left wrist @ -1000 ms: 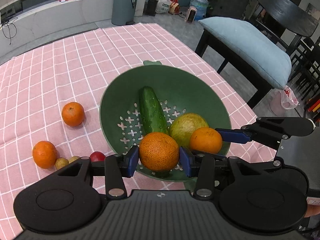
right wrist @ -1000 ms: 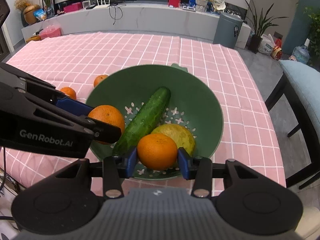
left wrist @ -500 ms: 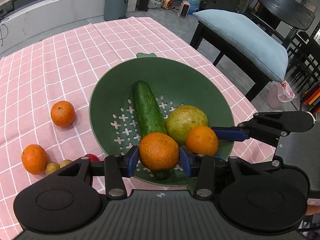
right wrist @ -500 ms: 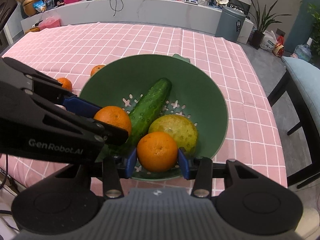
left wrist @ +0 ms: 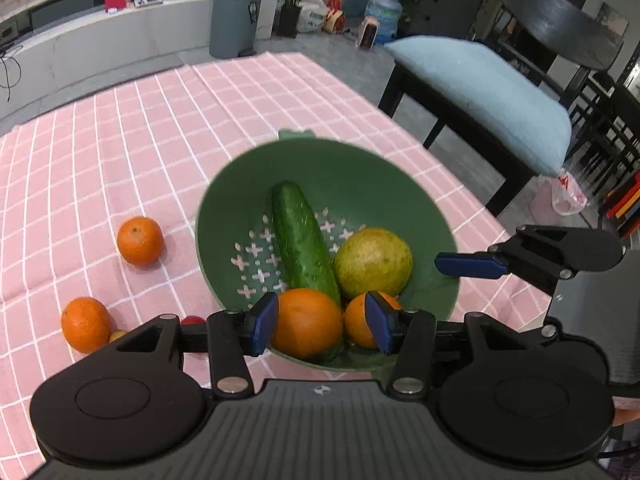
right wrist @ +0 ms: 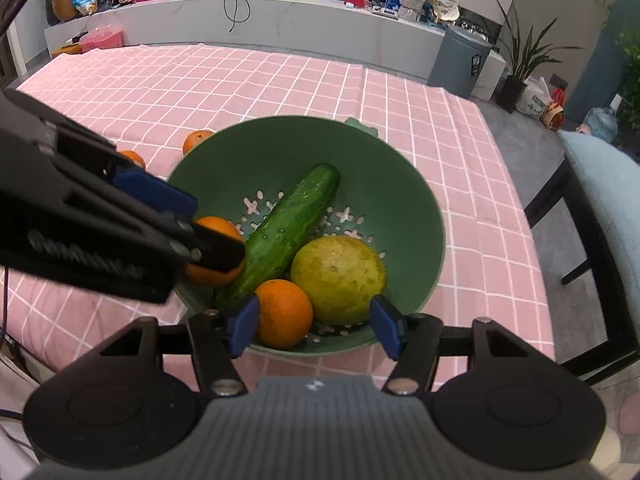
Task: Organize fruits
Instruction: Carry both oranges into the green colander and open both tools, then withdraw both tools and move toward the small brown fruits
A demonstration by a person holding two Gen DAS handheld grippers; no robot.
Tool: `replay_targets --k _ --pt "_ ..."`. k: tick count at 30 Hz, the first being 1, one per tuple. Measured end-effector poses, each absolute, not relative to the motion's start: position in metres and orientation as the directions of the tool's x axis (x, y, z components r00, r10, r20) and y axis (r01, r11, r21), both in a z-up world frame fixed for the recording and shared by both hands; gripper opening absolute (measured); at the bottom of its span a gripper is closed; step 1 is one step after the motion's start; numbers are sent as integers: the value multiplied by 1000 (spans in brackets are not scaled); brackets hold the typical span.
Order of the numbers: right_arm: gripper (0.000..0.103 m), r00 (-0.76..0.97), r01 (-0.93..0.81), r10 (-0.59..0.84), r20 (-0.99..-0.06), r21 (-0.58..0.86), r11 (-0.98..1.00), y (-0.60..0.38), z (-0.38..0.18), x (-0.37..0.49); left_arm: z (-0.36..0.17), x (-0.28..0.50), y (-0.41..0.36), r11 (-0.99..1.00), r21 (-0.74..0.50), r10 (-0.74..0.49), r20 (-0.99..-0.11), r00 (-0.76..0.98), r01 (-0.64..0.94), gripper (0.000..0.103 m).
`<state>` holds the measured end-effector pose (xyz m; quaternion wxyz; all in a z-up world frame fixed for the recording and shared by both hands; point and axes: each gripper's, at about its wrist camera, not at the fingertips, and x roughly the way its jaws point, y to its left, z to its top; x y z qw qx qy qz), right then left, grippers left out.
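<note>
A green colander (left wrist: pixel 360 164) (right wrist: pixel 404 184) on the pink checked cloth holds a cucumber (left wrist: pixel 302 238) (right wrist: pixel 288 232), a yellow-green round fruit (left wrist: pixel 373 262) (right wrist: pixel 338 278) and two oranges. My left gripper (left wrist: pixel 322 322) is open above the colander's near rim, with one orange (left wrist: pixel 306 322) lying loose between its pads. My right gripper (right wrist: pixel 314 326) is open too, and the other orange (right wrist: pixel 284 314) (left wrist: pixel 362 320) lies in the colander between its fingers. Two more oranges (left wrist: pixel 140 240) (left wrist: pixel 85 324) lie on the cloth to the left.
A small red fruit (left wrist: pixel 192 320) and a small yellowish one (left wrist: pixel 117 335) lie beside the near-left orange. A black bench with a blue cushion (left wrist: pixel 492 92) stands right of the table. The table's right edge is close to the colander.
Both grippers have opened and let their oranges drop into the colander. Both have pulled back and up a little.
</note>
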<state>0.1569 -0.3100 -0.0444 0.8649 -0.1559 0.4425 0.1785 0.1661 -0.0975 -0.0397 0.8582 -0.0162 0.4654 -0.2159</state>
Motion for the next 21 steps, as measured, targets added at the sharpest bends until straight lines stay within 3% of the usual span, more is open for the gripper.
replay_targets --k 8,13,21 --pt "81 645 -393 107 -757 -208 896 -310 -22 142 -13 150 -81 915 -206 -375 -752 542 346 62" --pt "84 710 -346 76 -700 -253 903 -302 -8 129 -1 135 -61 928 -156 -337 -734 589 337 62" --pt "84 729 -373 221 -648 -105 922 -275 7 109 4 115 -14 945 -149 -306 -716 628 291 62"
